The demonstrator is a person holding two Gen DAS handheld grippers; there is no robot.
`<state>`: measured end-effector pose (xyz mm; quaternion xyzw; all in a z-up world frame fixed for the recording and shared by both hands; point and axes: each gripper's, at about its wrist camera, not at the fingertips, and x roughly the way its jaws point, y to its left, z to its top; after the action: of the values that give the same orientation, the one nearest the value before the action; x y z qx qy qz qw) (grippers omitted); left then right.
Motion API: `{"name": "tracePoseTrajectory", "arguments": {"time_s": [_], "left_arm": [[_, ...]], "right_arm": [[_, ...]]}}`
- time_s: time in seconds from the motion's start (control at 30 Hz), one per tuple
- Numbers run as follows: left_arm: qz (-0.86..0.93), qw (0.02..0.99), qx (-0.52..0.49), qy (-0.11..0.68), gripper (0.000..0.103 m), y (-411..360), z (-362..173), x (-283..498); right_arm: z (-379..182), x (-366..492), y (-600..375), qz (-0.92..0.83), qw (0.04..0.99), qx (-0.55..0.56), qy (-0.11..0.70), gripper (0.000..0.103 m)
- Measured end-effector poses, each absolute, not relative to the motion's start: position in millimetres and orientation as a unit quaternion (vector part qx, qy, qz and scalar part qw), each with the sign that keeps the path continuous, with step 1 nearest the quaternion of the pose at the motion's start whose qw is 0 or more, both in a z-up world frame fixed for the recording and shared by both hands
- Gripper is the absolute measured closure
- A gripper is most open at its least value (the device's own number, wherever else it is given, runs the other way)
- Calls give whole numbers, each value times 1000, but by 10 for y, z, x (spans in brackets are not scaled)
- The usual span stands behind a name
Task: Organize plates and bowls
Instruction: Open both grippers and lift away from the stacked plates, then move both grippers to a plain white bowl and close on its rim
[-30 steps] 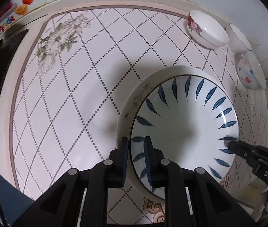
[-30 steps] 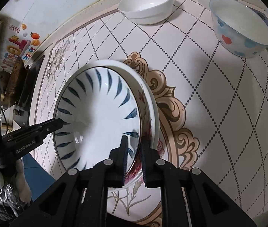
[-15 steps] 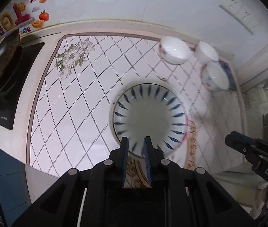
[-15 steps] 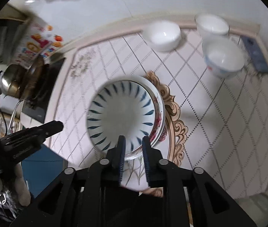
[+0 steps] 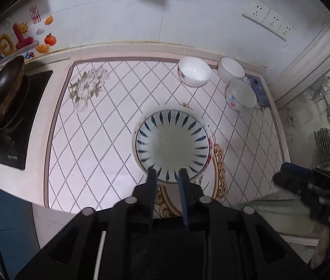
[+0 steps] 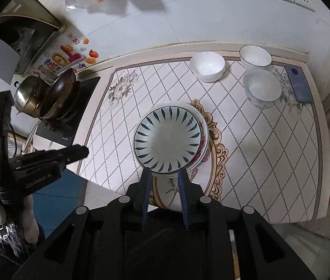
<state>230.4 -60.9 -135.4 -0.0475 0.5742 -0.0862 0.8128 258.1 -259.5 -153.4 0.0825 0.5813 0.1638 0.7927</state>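
Note:
A white plate with blue leaf marks (image 5: 172,144) (image 6: 167,137) lies on top of a floral-rimmed plate (image 5: 209,151) (image 6: 202,149) in the middle of the counter mat. Three bowls stand at the back right: a white one (image 5: 194,71) (image 6: 207,66), a thin-rimmed one (image 5: 231,70) (image 6: 255,56) and a spotted one (image 5: 242,94) (image 6: 261,88). My left gripper (image 5: 166,175) and my right gripper (image 6: 163,173) are both raised above the near edge of the stack, slightly open and empty. Each also shows in the other's view, the right gripper (image 5: 279,178) and the left gripper (image 6: 83,150).
A dark wok (image 5: 1,93) (image 6: 59,93) sits on a black cooktop (image 5: 13,144) at the left, with a steel pot (image 6: 27,98) beside it. A blue phone (image 6: 299,84) lies at the counter's back right corner. The tiled wall with sockets (image 5: 268,19) runs behind.
Both grippers let go of the blue-leaf plate, now resting on the floral plate, and pulled up and back from the counter. Their jaws stand slightly wider.

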Motion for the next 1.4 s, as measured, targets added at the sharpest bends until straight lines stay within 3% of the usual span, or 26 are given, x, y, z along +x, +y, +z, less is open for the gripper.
{"name": "tracePoseTrajectory", "arguments": {"time_s": [0.03,0.07,0.1,0.47,0.73,1.03,1.1,1.17,1.2,1.4], "left_arm": [[-91,815,-46,570,78,-606,-1357,2366],[-93,816,-45,569,77,-604,-1369,2436],[-97,814,-50,570,76,-595,-1389,2516],[-113,800,-82,584,76,-762,-1749,3829],[-92,757,-118,636,76,-1033,-2518,5009],[-109,705,-110,692,76,-1476,-3288,5697],[-103,711,-99,688,77,-1519,-3327,5725],[-105,719,-92,681,90,-1571,-3318,5707],[-100,727,-83,674,91,-1597,-3277,5674],[-89,754,-50,649,90,-1681,-3049,5512]], "right_arm": [[-1539,2615,-2575,162,787,87,590,50],[-1563,2649,-2549,160,782,90,595,34],[-1570,2688,-2542,157,781,96,597,30],[-1869,3774,-2784,91,804,162,565,30],[-2769,5078,-3263,58,759,269,589,31],[-3581,6050,-3399,34,730,268,627,53],[-3711,6145,-3372,30,725,256,638,66],[-3854,6225,-3339,34,720,249,647,85],[-3886,6240,-3315,31,721,240,650,89],[-3896,6204,-3175,42,738,196,644,91]]}}
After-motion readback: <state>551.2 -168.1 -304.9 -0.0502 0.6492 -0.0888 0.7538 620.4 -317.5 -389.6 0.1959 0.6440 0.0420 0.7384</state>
